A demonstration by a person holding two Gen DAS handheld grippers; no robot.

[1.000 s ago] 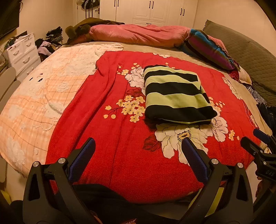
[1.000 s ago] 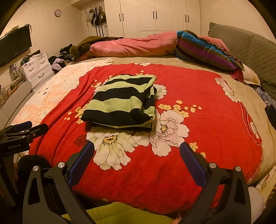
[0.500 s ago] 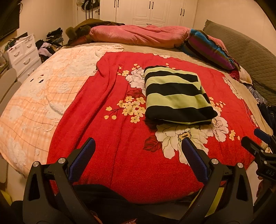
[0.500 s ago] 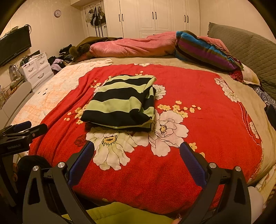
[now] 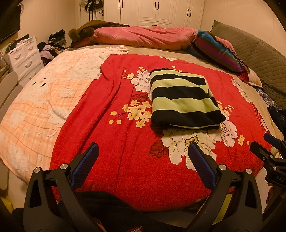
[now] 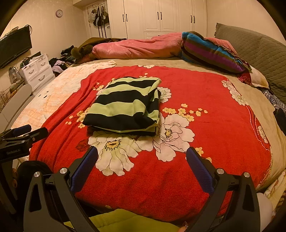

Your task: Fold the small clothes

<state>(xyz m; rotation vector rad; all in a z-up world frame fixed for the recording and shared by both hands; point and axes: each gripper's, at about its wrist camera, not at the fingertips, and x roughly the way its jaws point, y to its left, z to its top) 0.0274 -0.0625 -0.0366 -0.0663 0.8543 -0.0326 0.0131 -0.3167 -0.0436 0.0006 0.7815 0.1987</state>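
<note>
Left gripper (image 5: 143, 157) and right gripper (image 6: 142, 160) hovering spread wide, empty, near striped garment (image 5: 182, 98); keeping clear of finished fold, judging task complete.

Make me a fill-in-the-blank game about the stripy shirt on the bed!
1. The folded garment has light green and ____ stripes.
2. It lies on a blanket whose main colour is ____.
3. The left gripper and the right gripper both have their jaws ____, holding nothing.
4. The round thing high on the wall in the right wrist view is a ____.

Missing words: black; red; open; clock
</note>
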